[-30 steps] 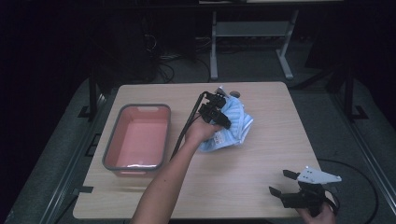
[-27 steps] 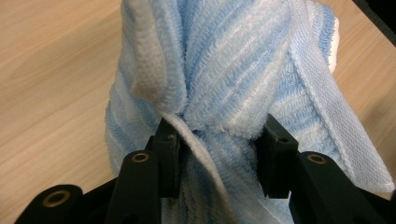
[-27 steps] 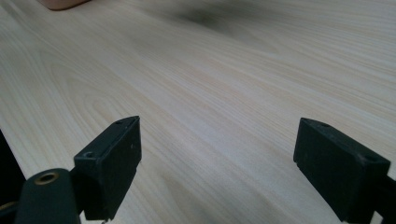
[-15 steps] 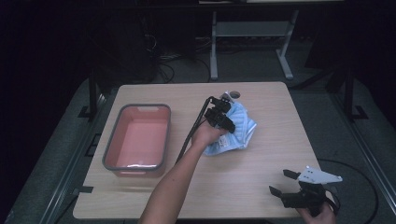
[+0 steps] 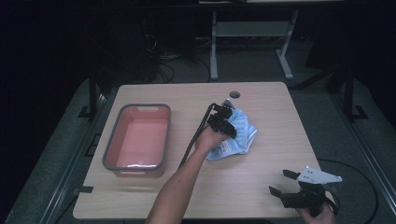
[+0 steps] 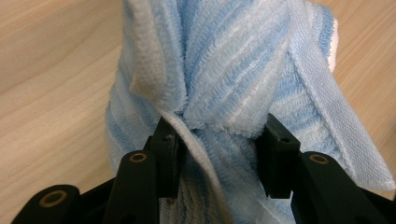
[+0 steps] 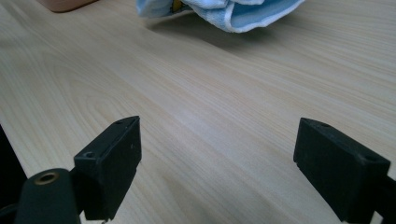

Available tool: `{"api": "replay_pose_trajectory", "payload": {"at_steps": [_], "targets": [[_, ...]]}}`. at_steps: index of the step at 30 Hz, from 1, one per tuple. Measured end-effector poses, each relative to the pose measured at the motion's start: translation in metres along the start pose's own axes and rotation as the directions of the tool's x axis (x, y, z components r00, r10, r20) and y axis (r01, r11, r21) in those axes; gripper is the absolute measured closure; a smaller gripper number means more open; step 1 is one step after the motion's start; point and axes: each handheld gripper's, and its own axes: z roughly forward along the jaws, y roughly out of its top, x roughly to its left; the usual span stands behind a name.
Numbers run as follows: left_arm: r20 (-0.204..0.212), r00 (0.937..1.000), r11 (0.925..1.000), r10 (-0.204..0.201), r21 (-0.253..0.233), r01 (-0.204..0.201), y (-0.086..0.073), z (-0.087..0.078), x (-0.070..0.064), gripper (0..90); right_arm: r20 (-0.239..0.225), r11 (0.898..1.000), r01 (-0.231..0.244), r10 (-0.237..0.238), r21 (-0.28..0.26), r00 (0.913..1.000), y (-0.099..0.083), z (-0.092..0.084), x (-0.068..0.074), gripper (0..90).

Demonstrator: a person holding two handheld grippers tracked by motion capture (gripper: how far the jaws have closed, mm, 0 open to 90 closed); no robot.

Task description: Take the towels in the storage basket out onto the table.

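A blue and white striped towel (image 5: 242, 136) lies bunched at the middle of the wooden table (image 5: 261, 182). My left gripper (image 5: 224, 122) is over its left part. In the left gripper view, a thick fold of the towel (image 6: 224, 70) is pinched between the two black jaws, so the left gripper (image 6: 219, 135) is shut on it. My right gripper (image 5: 279, 182) rests low near the front right corner of the table. Its jaws stand wide apart over bare wood with nothing between them (image 7: 217, 140). The towel's edge (image 7: 243, 11) lies far ahead of it.
A pink bin with a grey rim (image 5: 140, 107) stands on the left half of the table, and its corner (image 7: 65, 3) appears in the right gripper view. A small round hole (image 5: 234, 94) is near the far edge. A white frame (image 5: 252, 28) stands on the dark floor behind.
My left gripper has drawn the towel a little toward the near edge, bunching it more. The right gripper has stayed where it was.
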Motion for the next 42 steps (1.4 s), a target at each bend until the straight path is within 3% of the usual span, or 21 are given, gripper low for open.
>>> {"api": "replay_pose_trajectory", "payload": {"at_steps": [10, 18, 22, 31, 42], "targets": [[0.025, 0.9997, 1.0000, -0.001, 0.008, 0.001, -0.001, 0.012, 0.001, 54.1, 0.000, 1.000, 0.004, -0.004, 0.002, 1.0000, -0.001, 0.001, 0.000, 14.6], [0.008, 0.9997, 0.9998, 0.021, 0.004, -0.021, -0.003, 0.018, -0.005, 45.7, -0.004, 1.000, 0.005, -0.005, 0.014, 1.0000, 0.000, 0.003, 0.003, 14.5], [0.020, 0.9996, 0.9998, 0.021, -0.005, -0.021, -0.005, 0.020, -0.006, 41.4, -0.003, 1.000, 0.014, -0.014, 0.013, 0.9999, 0.000, 0.003, 0.003, 14.6], [0.026, 0.9996, 0.9992, 0.004, -0.041, -0.003, -0.010, 0.012, -0.005, 30.3, -0.007, 1.000, 0.016, -0.016, 0.017, 0.9999, 0.001, 0.004, 0.003, 14.5], [0.057, 0.9984, 0.9967, 0.004, -0.081, 0.000, -0.021, 0.002, -0.003, 26.8, -0.010, 0.999, 0.027, -0.026, 0.028, 0.9996, 0.002, 0.008, 0.004, 14.5]]}}
